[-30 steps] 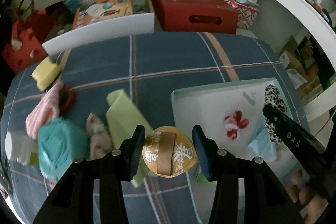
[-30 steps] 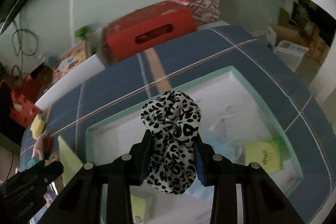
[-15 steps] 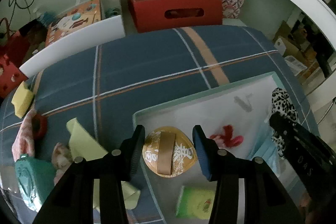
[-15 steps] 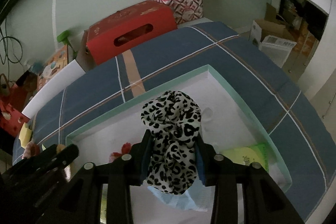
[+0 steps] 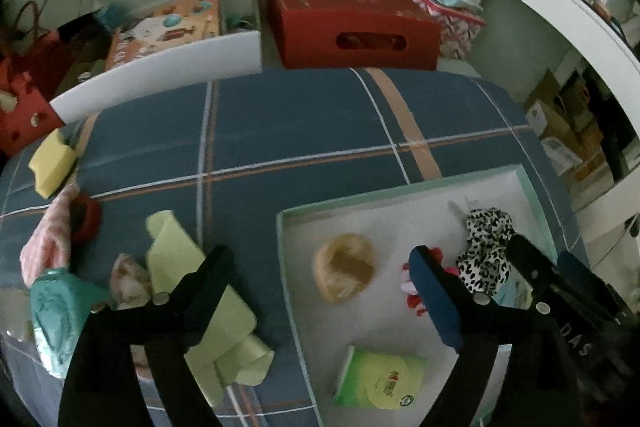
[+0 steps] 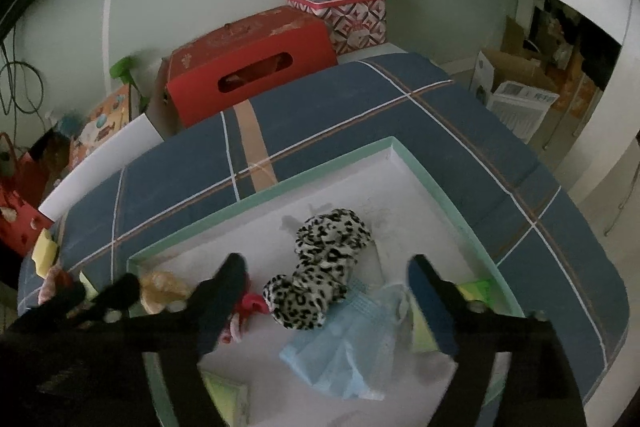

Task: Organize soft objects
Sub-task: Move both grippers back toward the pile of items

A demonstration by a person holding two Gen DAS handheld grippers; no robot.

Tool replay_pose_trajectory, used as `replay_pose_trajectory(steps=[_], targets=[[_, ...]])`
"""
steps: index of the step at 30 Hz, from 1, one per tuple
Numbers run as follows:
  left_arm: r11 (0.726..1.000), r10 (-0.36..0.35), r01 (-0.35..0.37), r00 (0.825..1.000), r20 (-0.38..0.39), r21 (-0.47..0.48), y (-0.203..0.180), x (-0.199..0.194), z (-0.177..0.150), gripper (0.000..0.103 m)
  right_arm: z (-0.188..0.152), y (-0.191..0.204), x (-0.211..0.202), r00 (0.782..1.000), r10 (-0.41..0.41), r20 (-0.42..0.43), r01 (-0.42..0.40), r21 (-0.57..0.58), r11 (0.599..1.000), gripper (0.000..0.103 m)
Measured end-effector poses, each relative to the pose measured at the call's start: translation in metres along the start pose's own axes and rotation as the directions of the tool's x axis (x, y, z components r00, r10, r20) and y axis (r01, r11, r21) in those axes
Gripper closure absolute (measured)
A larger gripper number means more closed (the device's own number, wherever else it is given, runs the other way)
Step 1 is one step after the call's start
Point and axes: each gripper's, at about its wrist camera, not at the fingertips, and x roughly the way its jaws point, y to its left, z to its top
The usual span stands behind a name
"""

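- Both grippers hang tilted downward over a shallow white tray with a mint-green rim (image 5: pixel 400 189), which lies on a bed covered in blue plaid fabric (image 5: pixel 304 123).
- Left gripper (image 5: pixel 320 285): its jaws are opening and nothing is between the pads. A golden, rounded fabric pouch (image 5: pixel 344 273) sits loose on the tray floor just beyond them, apparently let go there because the tray is the collecting place.
- Right gripper (image 6: pixel 326 281): its jaws are opening too, with no grip. A black-and-white leopard-print fabric scrunchie (image 6: pixel 320 267) lies slumped between the fingers, partly on a pale blue face mask (image 6: pixel 344 347), free of both pads.
- Also in the tray: a small red and white fabric piece (image 5: pixel 416 291) and a green packet of tissues (image 5: pixel 380 373), so the sorting looks well underway.
- Left outside on the bed, to the left of the tray: a crumpled lime-green cloth (image 5: pixel 208 303), a teal soft bundle (image 5: pixel 56 311), a pink striped cloth (image 5: pixel 48 247), a red ring-shaped scrunchie (image 5: pixel 86 219) and a yellow sponge block (image 5: pixel 52 163). These probably come next.
- A red cardboard box with a slot handle (image 5: pixel 352 23) stands beyond the bed and seems to play no part.
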Motion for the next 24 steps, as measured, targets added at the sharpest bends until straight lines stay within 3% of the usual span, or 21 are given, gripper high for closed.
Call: replay_pose_trajectory(steps=[4, 15, 24], targets=[[0.999, 0.037, -0.036, 0.999, 0.023, -0.036, 0.017, -0.013, -0.002, 0.006, -0.001, 0.001, -0.003, 1.000, 0.000, 0.001, 0.000, -0.011, 1.000, 0.003], [0.978, 0.138, -0.136, 0.990, 0.004, -0.161, 0.082, -0.049, -0.019, 0.005, -0.001, 0.009, -0.012, 1.000, -0.017, 0.009, 0.017, -0.032, 0.999, 0.002], [0.949, 0.184, -0.179, 0.983, -0.005, -0.261, 0.137, -0.083, -0.055, 0.005, -0.009, 0.038, -0.020, 1.000, -0.013, 0.002, 0.013, -0.123, 0.992, 0.002]])
